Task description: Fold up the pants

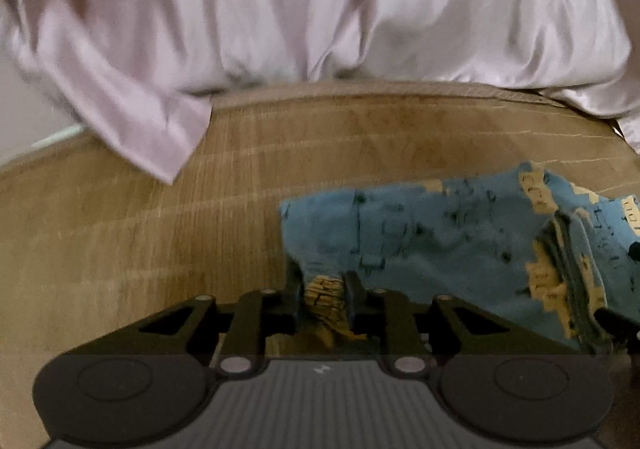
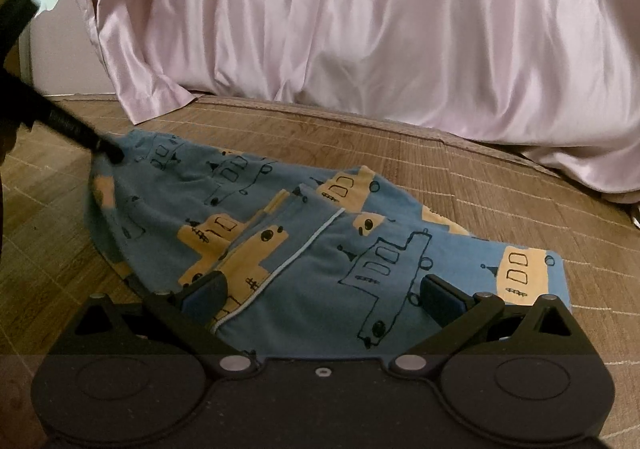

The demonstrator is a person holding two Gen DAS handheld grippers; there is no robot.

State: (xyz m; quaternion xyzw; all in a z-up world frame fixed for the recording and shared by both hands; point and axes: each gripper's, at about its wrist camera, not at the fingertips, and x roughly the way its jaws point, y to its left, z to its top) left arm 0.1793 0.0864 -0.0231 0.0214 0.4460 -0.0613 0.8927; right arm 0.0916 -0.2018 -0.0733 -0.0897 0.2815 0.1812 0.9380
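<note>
My left gripper (image 1: 322, 299) is clamped on a corner of the blue printed pants (image 2: 280, 241), which lie bunched on the woven mat (image 2: 500, 185) near the pink bedsheet (image 2: 360, 29). My right gripper (image 2: 320, 295) hangs spread wide over the near edge, gripping nothing. I judge the fold is mid-way; next, pinch that edge and carry it over.

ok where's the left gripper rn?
In the left wrist view the left gripper is low on the woven mat, shut on the pants at their left end; the pink bedsheet hangs behind.
</note>
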